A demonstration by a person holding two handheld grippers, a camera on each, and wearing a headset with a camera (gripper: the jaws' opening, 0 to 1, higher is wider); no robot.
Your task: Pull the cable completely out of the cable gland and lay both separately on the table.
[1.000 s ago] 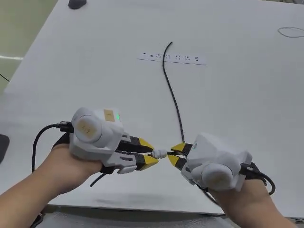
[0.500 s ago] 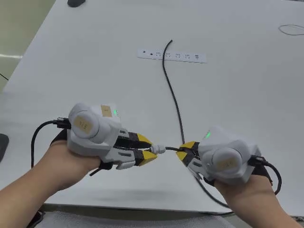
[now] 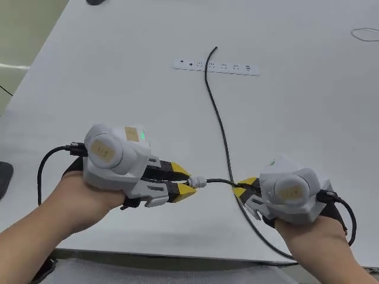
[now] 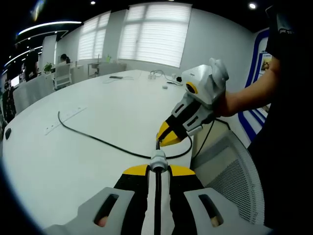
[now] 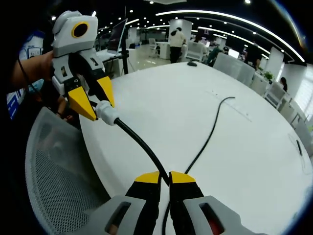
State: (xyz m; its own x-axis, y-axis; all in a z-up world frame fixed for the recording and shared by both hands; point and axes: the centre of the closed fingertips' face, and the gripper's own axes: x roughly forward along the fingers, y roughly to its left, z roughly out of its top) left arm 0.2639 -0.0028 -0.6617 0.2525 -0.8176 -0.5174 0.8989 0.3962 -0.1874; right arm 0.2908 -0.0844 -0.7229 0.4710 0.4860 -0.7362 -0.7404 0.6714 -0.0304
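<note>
A white cable gland (image 3: 198, 181) is held just above the table's front edge, with my left gripper (image 3: 188, 184) shut on it. Out of the gland runs a black cable (image 3: 219, 182) to my right gripper (image 3: 244, 190), which is shut on it a short span to the right. The rest of the cable (image 3: 218, 112) lies across the white table toward the far side. In the left gripper view the gland (image 4: 158, 160) sits at my fingertips, the right gripper (image 4: 171, 134) just beyond. In the right gripper view the cable (image 5: 142, 144) climbs from my jaws to the gland (image 5: 106, 112).
A white power strip (image 3: 216, 67) lies across the table's middle, beside the cable's far end. A thin wire loop (image 3: 364, 34) rests at the far right. The table's front edge (image 3: 177, 254) runs just below both hands. A mesh chair (image 5: 54, 186) stands below it.
My right gripper has slid to the right along the cable, away from the left one. The bare stretch of cable between gland and right gripper has grown longer.
</note>
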